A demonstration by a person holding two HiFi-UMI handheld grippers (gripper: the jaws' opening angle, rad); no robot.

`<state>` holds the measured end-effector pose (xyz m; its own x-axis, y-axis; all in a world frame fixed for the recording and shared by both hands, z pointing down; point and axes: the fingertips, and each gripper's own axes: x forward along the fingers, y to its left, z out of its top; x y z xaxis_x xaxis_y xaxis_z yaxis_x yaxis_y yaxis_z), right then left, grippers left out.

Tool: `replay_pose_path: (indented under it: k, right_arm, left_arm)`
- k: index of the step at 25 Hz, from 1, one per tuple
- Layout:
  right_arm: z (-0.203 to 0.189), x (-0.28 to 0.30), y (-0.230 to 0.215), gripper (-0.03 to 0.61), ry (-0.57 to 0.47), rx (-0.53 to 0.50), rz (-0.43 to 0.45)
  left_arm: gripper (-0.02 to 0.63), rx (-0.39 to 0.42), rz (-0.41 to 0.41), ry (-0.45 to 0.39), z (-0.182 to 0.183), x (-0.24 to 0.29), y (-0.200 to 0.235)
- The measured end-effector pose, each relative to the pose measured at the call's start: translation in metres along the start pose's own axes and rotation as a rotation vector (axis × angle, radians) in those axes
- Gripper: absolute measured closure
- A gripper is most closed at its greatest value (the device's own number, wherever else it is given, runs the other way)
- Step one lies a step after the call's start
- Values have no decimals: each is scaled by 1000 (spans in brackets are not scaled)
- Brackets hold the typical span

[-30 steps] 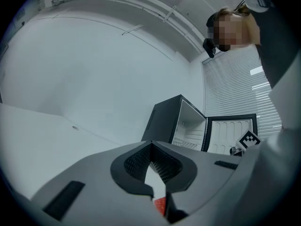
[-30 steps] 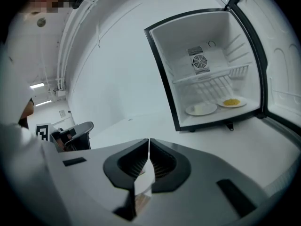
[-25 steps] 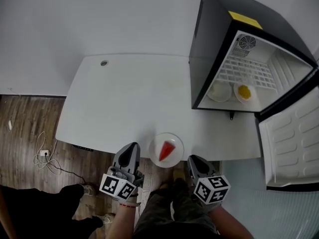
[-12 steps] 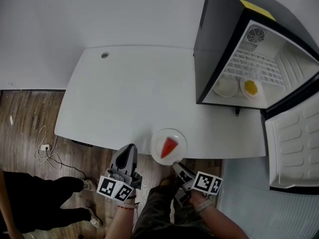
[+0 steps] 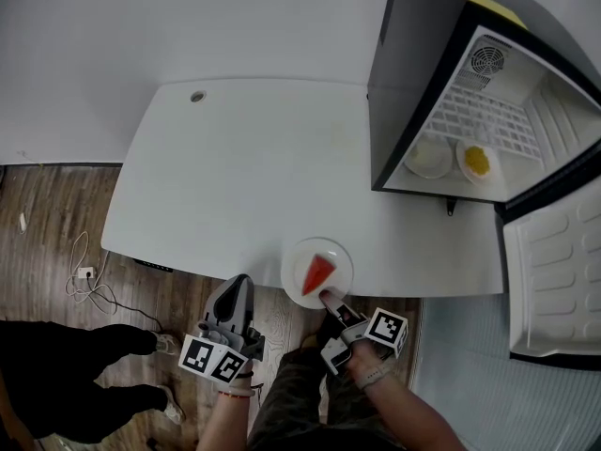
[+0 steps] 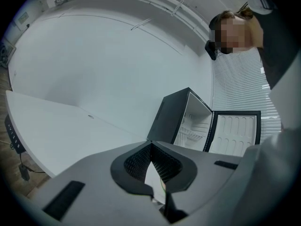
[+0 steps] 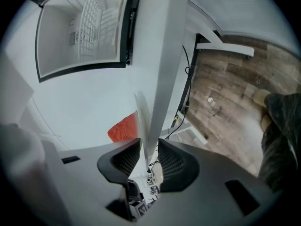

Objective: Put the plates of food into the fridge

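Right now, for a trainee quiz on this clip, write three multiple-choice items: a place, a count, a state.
1. Where on the table is the plate with the red wedge? A far edge; B near edge; C centre.
2. How many plates stand in the fridge? A none; B one; C two.
3. The fridge door is: A open; B shut; C missing.
Key: 1 B, edge nearest the person. 2 C, one with yellow food, one pale plate. 3 A, it hangs wide.
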<state>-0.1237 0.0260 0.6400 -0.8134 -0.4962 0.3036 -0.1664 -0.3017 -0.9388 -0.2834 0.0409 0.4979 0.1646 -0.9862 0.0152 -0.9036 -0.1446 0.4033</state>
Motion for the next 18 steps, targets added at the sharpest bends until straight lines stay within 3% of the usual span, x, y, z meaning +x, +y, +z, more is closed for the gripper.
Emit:
replay_pose_path:
  k: [2, 7, 18]
  right_arm:
    - [0, 3, 1, 457, 5, 37, 12]
    - [-2, -2, 4, 546, 27, 51, 26]
    - [6, -35, 7, 559, 38, -32, -1]
  left_arm:
    - [607, -8, 4, -1, -1, 0, 0]
    - [607, -21, 8, -5, 0, 0, 1]
    - [607, -10, -28, -12, 9, 16, -10]
